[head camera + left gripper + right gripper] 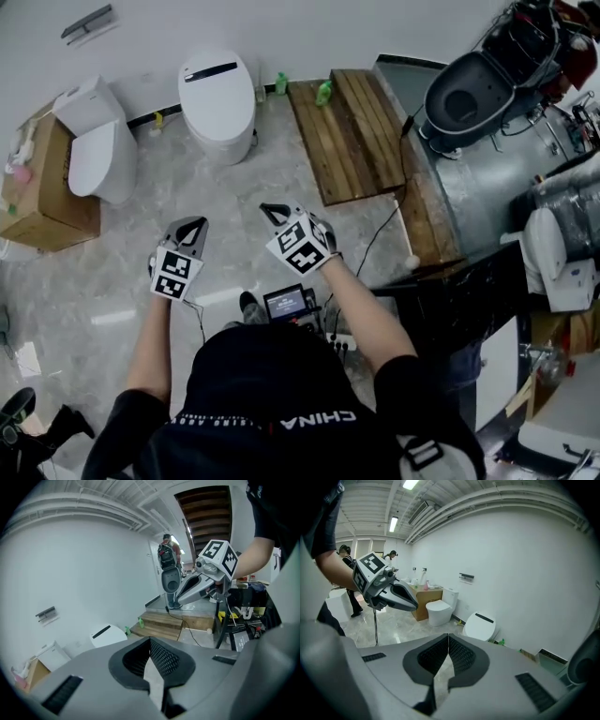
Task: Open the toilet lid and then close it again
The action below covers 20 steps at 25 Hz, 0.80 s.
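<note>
Head view: left tool (194, 223) and right tool (270, 210) are both closed and empty, held out over the floor (281, 178). They point toward the toilet (228, 150) by the wall and are well apart from it. Lid (216, 94) is down flat. Second toilet (97, 155) sits further left.
Left gripper view: jaws together, nothing between them. Toilet is ahead, low left.
Right gripper view: same, jaws together on nothing. Toilet is ahead, to the right.
Progress: looks like opening hasn't started; lift and lower are both left.
</note>
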Motion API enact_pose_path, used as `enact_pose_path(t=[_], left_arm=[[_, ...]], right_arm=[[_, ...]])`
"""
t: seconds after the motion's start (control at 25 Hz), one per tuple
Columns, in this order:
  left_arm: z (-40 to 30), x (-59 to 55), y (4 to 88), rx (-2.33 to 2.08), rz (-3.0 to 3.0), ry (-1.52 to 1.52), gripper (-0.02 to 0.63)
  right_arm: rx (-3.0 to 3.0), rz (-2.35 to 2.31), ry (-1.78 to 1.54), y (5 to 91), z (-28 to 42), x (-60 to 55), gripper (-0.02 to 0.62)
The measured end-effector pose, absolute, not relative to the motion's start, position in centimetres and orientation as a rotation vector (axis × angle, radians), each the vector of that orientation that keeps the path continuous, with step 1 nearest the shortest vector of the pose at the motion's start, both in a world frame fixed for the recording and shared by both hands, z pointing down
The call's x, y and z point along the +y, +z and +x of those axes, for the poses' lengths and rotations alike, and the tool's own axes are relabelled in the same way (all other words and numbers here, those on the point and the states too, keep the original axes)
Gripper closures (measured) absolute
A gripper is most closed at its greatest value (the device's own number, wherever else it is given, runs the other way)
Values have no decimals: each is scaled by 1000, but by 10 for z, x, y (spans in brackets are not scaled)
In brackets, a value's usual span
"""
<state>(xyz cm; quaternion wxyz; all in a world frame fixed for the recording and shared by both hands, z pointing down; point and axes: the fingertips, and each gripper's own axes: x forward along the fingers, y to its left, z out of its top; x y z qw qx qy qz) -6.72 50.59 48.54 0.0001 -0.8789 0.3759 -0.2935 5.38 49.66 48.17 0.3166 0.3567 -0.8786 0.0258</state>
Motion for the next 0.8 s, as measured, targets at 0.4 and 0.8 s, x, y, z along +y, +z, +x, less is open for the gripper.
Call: enact_pose_path(t=[0.4, 0.8], left_arm=[[-96, 417, 496, 1121, -2809, -918, 597], [-102, 280, 524, 1219, -2777, -988, 597]], right_arm=[[-2283, 925, 107, 495, 15, 409, 580], [-2319, 815, 109, 526, 5, 260, 580]])
